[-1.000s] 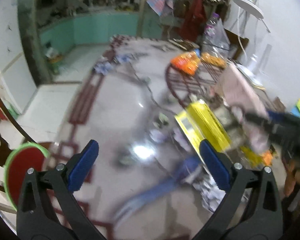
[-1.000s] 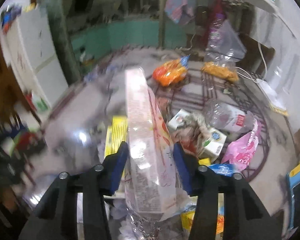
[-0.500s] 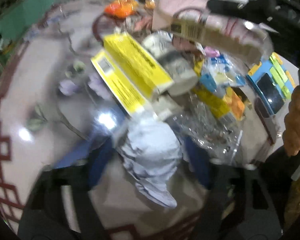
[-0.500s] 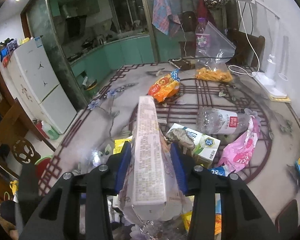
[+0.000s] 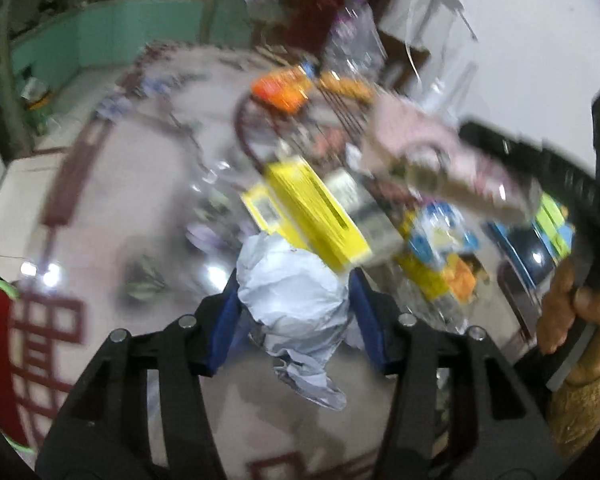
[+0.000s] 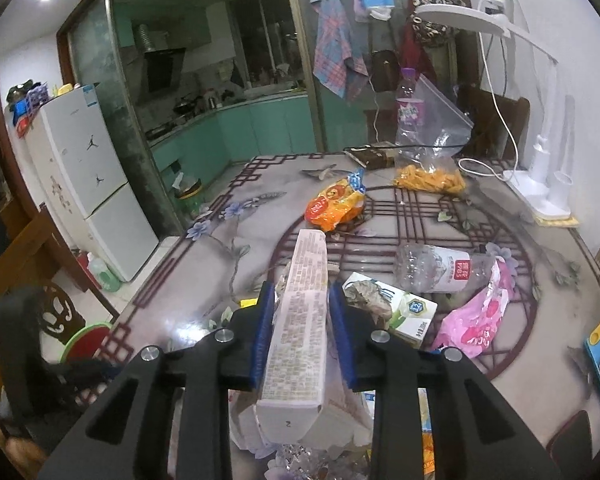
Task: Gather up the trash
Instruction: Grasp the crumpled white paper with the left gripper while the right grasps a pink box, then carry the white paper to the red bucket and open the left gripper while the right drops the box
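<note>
Left wrist view shows the left hand-held gripper (image 5: 294, 304) whose jaws have just been closing and now press on both sides of a crumpled grey paper wad (image 5: 292, 300) low over the table (image 5: 112, 200); to hold it well, the person should squeeze its thick middle, because the loose tail below may tear. Right wrist view alone shows sharply that the right hand-held gripper (image 6: 302, 328), jaws also just closing, is clamped on a long pink carton (image 6: 300, 320), with a clear bottle (image 6: 436, 266) and a pink bag (image 6: 476, 316) left on the table.
</note>
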`<state>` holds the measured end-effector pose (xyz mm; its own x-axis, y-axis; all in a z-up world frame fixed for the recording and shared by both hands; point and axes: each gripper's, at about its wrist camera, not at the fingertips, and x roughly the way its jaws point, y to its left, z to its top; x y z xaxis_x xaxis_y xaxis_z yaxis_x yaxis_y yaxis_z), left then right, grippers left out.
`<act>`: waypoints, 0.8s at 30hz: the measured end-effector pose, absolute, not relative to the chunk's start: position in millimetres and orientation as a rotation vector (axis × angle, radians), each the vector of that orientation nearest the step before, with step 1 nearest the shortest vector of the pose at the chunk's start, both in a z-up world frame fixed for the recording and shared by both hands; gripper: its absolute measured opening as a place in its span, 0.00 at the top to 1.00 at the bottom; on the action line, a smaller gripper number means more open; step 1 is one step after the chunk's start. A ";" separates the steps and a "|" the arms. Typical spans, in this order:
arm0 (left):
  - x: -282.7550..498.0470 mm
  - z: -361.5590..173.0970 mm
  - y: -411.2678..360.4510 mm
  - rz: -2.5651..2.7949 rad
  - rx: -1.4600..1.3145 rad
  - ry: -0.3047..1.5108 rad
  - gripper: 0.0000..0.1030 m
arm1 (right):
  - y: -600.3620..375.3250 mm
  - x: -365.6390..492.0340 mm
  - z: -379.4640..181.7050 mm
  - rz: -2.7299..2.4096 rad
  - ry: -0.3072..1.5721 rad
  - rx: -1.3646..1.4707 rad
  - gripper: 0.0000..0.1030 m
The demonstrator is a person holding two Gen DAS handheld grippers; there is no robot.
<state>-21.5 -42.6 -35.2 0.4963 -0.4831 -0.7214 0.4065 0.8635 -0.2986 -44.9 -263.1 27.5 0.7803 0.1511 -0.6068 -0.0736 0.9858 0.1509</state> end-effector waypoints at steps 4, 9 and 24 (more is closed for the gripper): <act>-15.0 -17.6 -14.9 -0.462 -0.135 0.838 0.50 | -256.9 -46.9 35.5 0.127 0.632 0.094 0.76; -8.4 -1.5 29.8 -0.338 -0.190 0.779 0.50 | -245.5 -46.4 50.0 0.120 0.602 0.042 0.77; -14.0 -9.5 158.3 0.007 -0.274 0.799 0.50 | -142.9 -2.5 86.0 0.275 0.611 -0.046 1.00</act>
<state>-14.0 158.3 -9.5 0.6996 -0.0970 -0.7079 -0.1089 0.9647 -0.2398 -2.5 -142.9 86.0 0.7839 0.2409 -0.5723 -0.2682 0.9626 0.0379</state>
